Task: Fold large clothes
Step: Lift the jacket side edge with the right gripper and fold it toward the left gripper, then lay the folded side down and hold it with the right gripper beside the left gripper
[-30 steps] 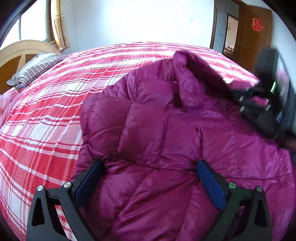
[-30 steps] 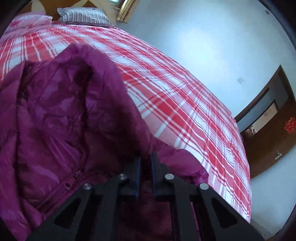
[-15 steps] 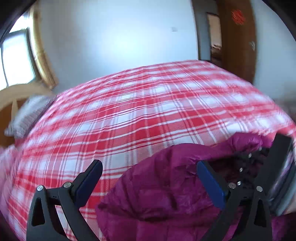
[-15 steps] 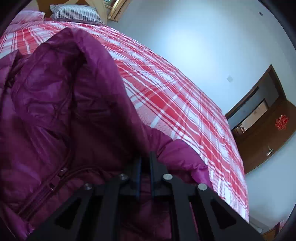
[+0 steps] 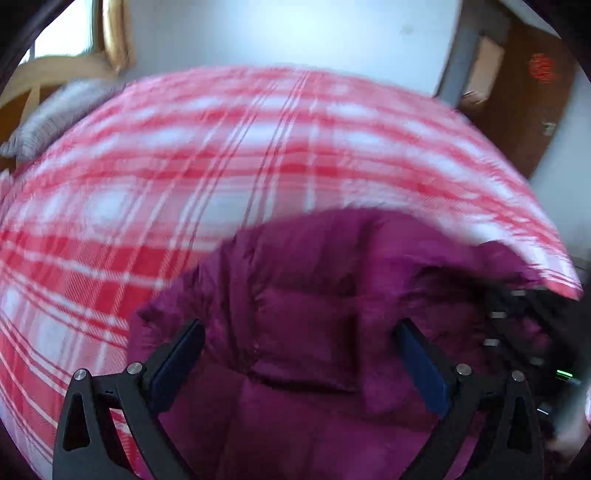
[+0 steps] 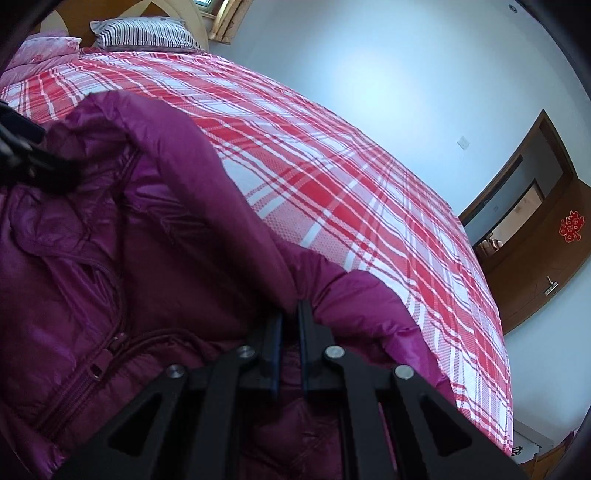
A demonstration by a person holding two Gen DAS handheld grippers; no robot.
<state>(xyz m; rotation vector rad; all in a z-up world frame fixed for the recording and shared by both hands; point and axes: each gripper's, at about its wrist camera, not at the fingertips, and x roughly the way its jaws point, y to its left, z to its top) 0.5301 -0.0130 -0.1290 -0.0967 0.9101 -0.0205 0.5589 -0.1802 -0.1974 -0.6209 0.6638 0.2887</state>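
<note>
A magenta quilted down jacket [image 5: 314,306] lies on a bed with a red and white plaid cover [image 5: 221,166]. My left gripper [image 5: 299,350] is open, its blue-padded fingers wide apart above the jacket's quilted panel. My right gripper [image 6: 290,314] is shut on a fold of the jacket [image 6: 155,236] near its edge, with the zipper [image 6: 110,343] to its left. The left gripper shows as a dark shape at the left edge of the right wrist view [image 6: 26,155]. The right gripper shows blurred at the lower right of the left wrist view [image 5: 532,332].
A striped pillow [image 6: 144,35] and a pink pillow [image 6: 40,51] lie at the wooden headboard [image 6: 173,7]. A brown door with a red ornament [image 6: 570,229] stands past the bed's far corner. White wall lies behind the bed.
The left wrist view has swung over the jacket and is blurred with motion; more of the jacket now lies under the open fingers. The right gripper stays shut on the jacket fold.
</note>
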